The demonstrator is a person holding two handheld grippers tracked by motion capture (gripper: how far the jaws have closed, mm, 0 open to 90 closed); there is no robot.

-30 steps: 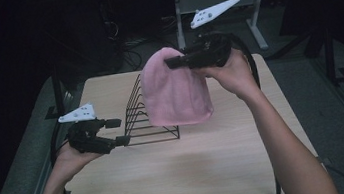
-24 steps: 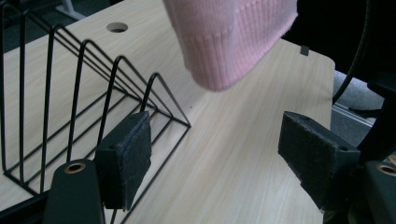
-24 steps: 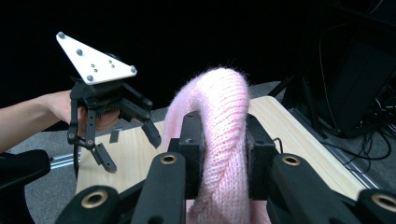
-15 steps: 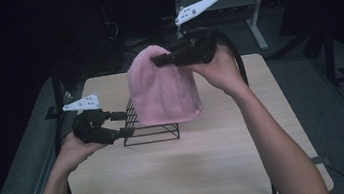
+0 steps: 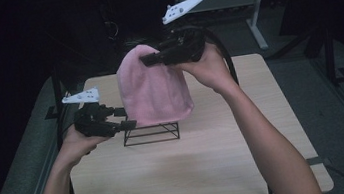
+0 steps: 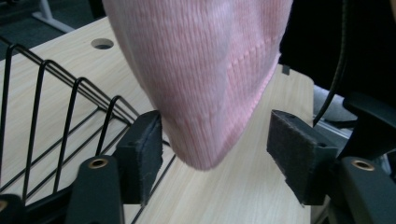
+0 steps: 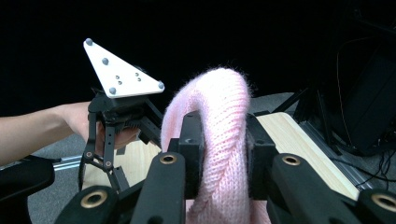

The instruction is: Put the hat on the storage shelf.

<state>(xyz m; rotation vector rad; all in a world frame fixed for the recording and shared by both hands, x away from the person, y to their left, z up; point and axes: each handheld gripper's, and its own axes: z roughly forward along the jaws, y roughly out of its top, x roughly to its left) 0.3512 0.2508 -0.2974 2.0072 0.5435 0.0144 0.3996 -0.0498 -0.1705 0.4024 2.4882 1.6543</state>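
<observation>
The hat [image 5: 155, 90] is a pink knit: light, soft and floppy, so it hangs limp from wherever it is pinched and will sag or fold rather than hold a shape. The knit looks grippy enough not to slide out of padded fingers, and nothing about it seems fragile. It now hangs in the air over the table [image 5: 203, 158], in front of the wire rack [image 5: 150, 132], held at its top by the right gripper [image 7: 223, 154], whose fingers are clamped tight on a bunched fold of the knit. A second hold belongs on the lower edge, and that is where the left gripper [image 6: 219, 149] sits: its fingers [image 6: 140, 149] stand apart on either side of the hat's lowest corner, the left pad about touching the knit, the right pad clear of it, so no hold yet. These fingers have just been closing, with the corner of the hat between them. Compared with a second ago, the hat has been carried toward the person's left and hangs more in front of the rack, and the left gripper has come in from beside the rack to the hat's bottom edge.
</observation>
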